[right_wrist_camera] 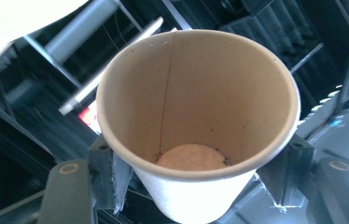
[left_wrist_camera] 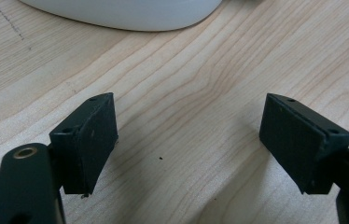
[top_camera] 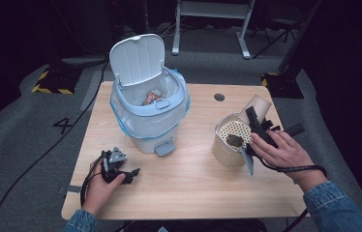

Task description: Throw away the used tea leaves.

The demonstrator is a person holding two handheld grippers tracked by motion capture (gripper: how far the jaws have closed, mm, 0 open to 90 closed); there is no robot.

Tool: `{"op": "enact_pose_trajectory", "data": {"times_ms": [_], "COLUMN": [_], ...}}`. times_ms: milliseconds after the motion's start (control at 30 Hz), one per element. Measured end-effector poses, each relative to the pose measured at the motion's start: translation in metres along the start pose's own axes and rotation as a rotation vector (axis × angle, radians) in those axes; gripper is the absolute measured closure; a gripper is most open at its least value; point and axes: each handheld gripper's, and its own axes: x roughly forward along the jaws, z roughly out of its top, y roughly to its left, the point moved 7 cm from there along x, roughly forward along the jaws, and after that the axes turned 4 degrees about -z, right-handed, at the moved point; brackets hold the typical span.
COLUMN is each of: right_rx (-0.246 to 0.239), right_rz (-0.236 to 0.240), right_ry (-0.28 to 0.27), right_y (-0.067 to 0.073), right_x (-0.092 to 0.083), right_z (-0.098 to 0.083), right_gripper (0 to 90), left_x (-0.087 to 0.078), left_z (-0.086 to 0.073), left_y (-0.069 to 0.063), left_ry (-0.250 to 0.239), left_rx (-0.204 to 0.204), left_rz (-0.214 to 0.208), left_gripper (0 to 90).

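1. Right hand-held gripper [top_camera: 255,121] sits over the right side of the table [top_camera: 188,188], held in the person's right hand [top_camera: 280,150]. Its jaws are clamped on the sides of a paper cup [right_wrist_camera: 196,126]; in the right gripper view the two black pads press on the cup wall just below the rim.
2. The paper cup [top_camera: 258,104] is tipped, mouth pointing down and left, its rim just above a metal canister [top_camera: 227,145]. It is lifted clear of the table.
3. Inside of the cup, seen in the right gripper view: plain brown wall with one seam, pale round base, a few dark specks at the bottom edge. No liquid visible.
4. The metal canister stands upright on the table, right of centre. A perforated strainer [top_camera: 234,130] covers its mouth, and a dark wet clump [top_camera: 234,140] lies on the strainer.
5. Left hand-held gripper [top_camera: 129,174] rests low at the front left of the table, in the left hand [top_camera: 102,188]. Its jaws stand wide apart with nothing between them; the left gripper view shows bare wood grain between the pads.
6. A white pedal bin [top_camera: 147,116] stands at the back centre-left, lid [top_camera: 137,58] raised, lined with a clear bag; some rubbish [top_camera: 152,98] lies inside. Its base [left_wrist_camera: 126,11] is near the left hand-held gripper.
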Motion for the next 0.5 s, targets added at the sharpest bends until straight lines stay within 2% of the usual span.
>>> {"op": "enact_pose_trajectory", "data": {"times_ms": [133,167,200,233,300,333,367,400,467,500], "right_rx": [0.101,0.169,0.265,0.337,0.416,0.504,0.555,0.634,0.721,0.796], "right_rz": [0.041,0.061,0.086,0.107,0.130,0.158,0.182,0.205,0.240,0.264], "right_ry": [-0.029,-0.039,-0.051,-0.060,-0.071,-0.094,-0.106,-0.123,-0.147,-0.164], "right_y": [0.002,0.003,0.004,0.004,0.004,0.005,0.005,0.005,0.007,0.008], "right_x": [0.002,0.003,0.004,0.004,0.005,0.005,0.005,0.006,0.007,0.007], "right_z": [-0.002,-0.003,-0.006,-0.009,-0.012,-0.014,-0.015,-0.016,-0.018,-0.018], "right_gripper": [34.9,34.7,34.5,34.4,34.1,33.9,33.8,33.7,33.6,33.5], "left_x": [0.000,0.000,0.000,0.000,0.000,0.000,0.000,0.000,0.000,0.000], "left_z": [0.000,0.000,0.000,0.000,0.000,0.000,0.000,0.000,0.000,0.000], "left_y": [0.000,0.000,0.000,0.000,0.000,0.000,0.000,0.000,0.000,0.000], "left_ry": [0.000,0.000,0.000,0.000,0.000,0.000,0.000,0.000,0.000,0.000], "left_rx": [0.001,0.000,0.000,0.000,0.000,0.000,0.001,0.000,0.000,0.000], "left_rz": [0.000,0.001,0.000,0.000,0.000,0.000,0.001,0.000,0.000,0.001], "left_gripper": [19.5,19.6,19.6,19.5,19.5,19.5,19.6,19.5,19.5,19.6]}}
